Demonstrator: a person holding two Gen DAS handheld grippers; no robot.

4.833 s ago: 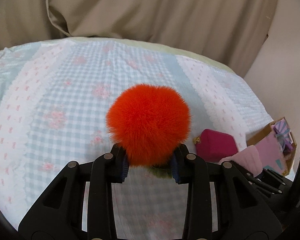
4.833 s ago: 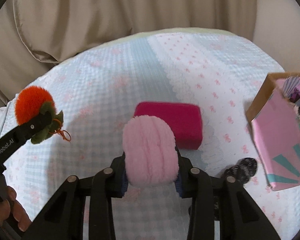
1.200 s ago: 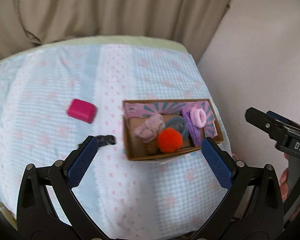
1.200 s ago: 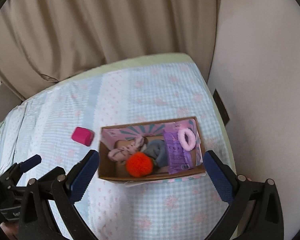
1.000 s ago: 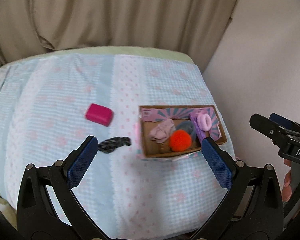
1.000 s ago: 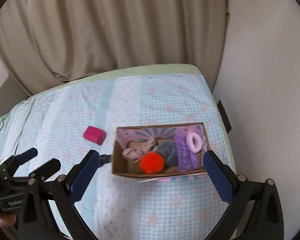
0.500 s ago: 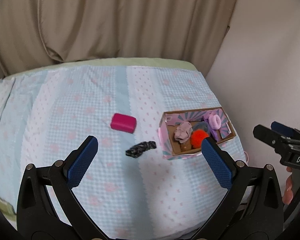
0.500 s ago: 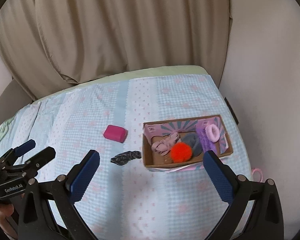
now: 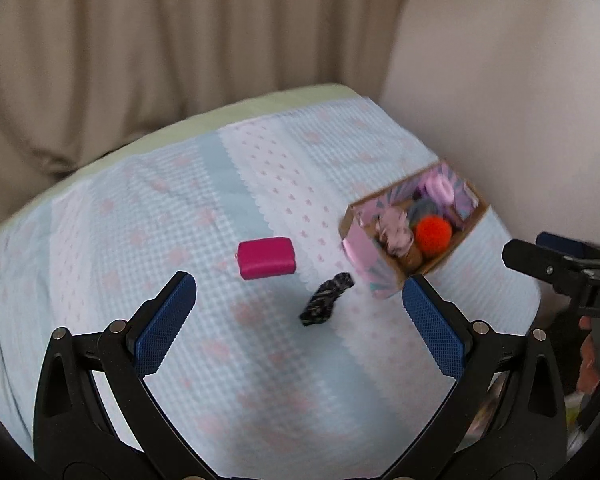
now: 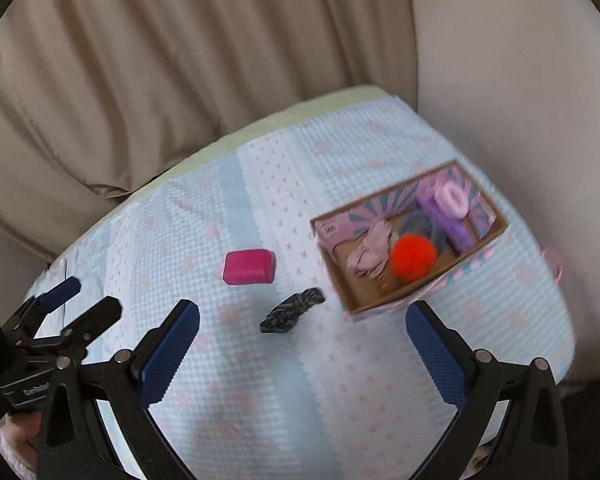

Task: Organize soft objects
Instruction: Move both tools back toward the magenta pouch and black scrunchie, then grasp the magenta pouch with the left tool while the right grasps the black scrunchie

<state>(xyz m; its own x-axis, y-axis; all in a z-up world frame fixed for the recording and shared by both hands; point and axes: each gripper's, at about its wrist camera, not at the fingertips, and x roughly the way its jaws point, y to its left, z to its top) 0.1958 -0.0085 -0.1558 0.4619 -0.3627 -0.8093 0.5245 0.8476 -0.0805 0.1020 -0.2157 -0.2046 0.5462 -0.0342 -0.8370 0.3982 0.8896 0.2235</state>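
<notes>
left gripper [image 9: 299, 314]: fingers spread, nothing held | right gripper [image 10: 302, 338]: fingers spread, nothing held | box [image 10: 384, 304]: seen at right on the bed [image 10: 340, 380], orange pompom [image 10: 413, 256] and pink ring [image 10: 452, 196] inside | magenta pouch [image 10: 249, 266] and dark scrunchie [image 10: 292, 310]: left of box, on bed

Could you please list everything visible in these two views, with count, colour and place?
cardboard box: one, brown with pink-teal print, right side of the bed.
pompom: one, orange, inside the box.
fluffy ring: one, pale pink, box's far end.
other soft items: several, pink, grey, purple, inside the box.
pouch: one, magenta, on the bedspread left of the box.
scrunchie: one, dark patterned, on the bedspread between pouch and box.
bedspread: one, light blue with pink print.
curtain: beige, behind.
left gripper: jaws open, empty.
right gripper: jaws open, empty.
</notes>
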